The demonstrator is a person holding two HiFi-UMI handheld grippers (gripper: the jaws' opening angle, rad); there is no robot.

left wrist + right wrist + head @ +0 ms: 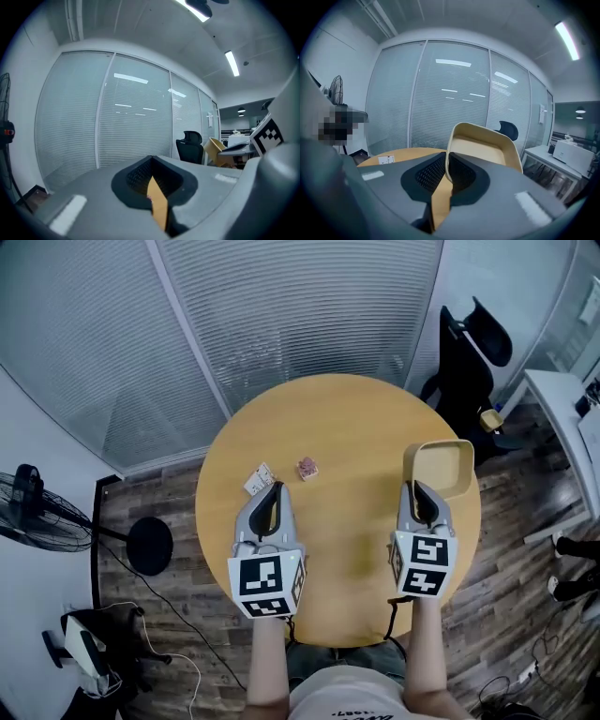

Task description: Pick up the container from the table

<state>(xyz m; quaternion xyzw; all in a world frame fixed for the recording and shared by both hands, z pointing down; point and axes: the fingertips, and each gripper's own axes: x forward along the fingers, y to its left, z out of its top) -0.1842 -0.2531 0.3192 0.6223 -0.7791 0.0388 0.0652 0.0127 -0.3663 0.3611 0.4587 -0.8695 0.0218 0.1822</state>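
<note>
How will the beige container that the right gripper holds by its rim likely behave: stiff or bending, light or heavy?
Probably light: the container looks empty and thin-walled. Its wall shows no bend in the right gripper's pinch, so it is likely fairly stiff. Held by one edge only, it may tilt or swing.

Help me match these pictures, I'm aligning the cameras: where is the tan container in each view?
Head view: right of centre, container at the right gripper's tips, over the table's right side.
Left gripper view: right of centre, small, beside the black office chair.
Right gripper view: centre, rim clamped between the jaws.
Shared landmark: the black office chair.
</note>
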